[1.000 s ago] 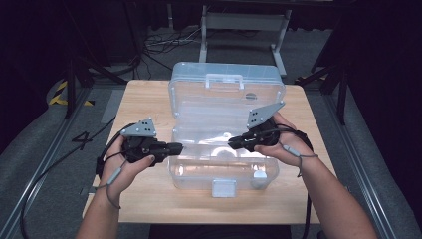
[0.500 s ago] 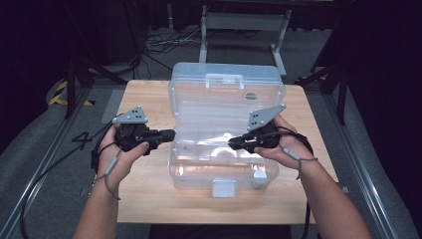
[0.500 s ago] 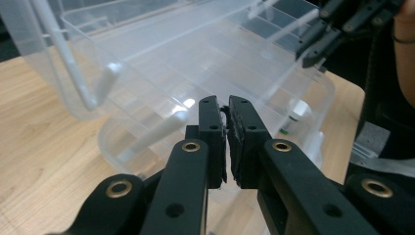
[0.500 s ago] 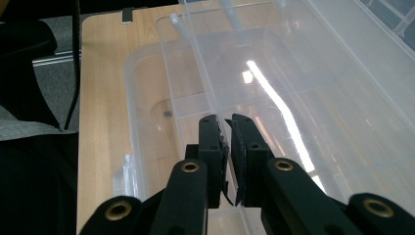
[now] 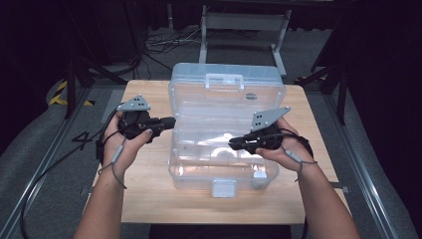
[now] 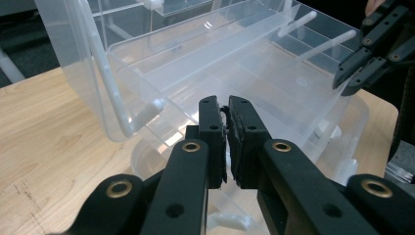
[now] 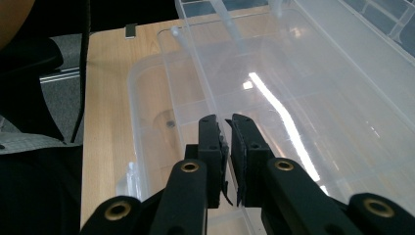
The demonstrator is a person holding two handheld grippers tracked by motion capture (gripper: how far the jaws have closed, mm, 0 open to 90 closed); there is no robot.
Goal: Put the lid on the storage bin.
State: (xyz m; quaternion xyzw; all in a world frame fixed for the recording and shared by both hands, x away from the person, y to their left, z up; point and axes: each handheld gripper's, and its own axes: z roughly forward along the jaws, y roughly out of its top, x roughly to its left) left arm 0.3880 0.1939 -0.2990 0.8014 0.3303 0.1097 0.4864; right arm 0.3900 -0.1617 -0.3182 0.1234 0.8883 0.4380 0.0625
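A clear plastic storage box [image 5: 224, 144] is set on the middle of a wooden table [image 5: 149, 194], with its lid [image 5: 226, 87] swung up and back at the far side. A carry handle [image 5: 225, 79] is seen on the raised lid, and a white latch [image 5: 224, 188] on the near front wall. Inside the box a see-through tray [image 6: 210, 63] with small divided compartments is seen lifted above the base; thin white arms [image 6: 303, 22] are attached to it. The compartments appear empty, though glare on the plastic makes that hard to confirm. A small dark spot [image 7: 170, 124] is noted on the floor of the lower part; what it is cannot be told.

The left hand-held gripper [image 5: 166, 121] is held just beside the box's left wall, tip pointed at it, apart from the plastic as far as can be judged. Its jaws are closed together with nothing between them, as seen in the left gripper view [image 6: 226, 132].

The right hand-held gripper [image 5: 234, 144] is held over the open box interior from the right side, pointed inward. Its jaws are likewise pressed shut on nothing, shown in the right gripper view [image 7: 226, 147]. A grey three-cornered plate [image 5: 268, 118] is carried on top of it.
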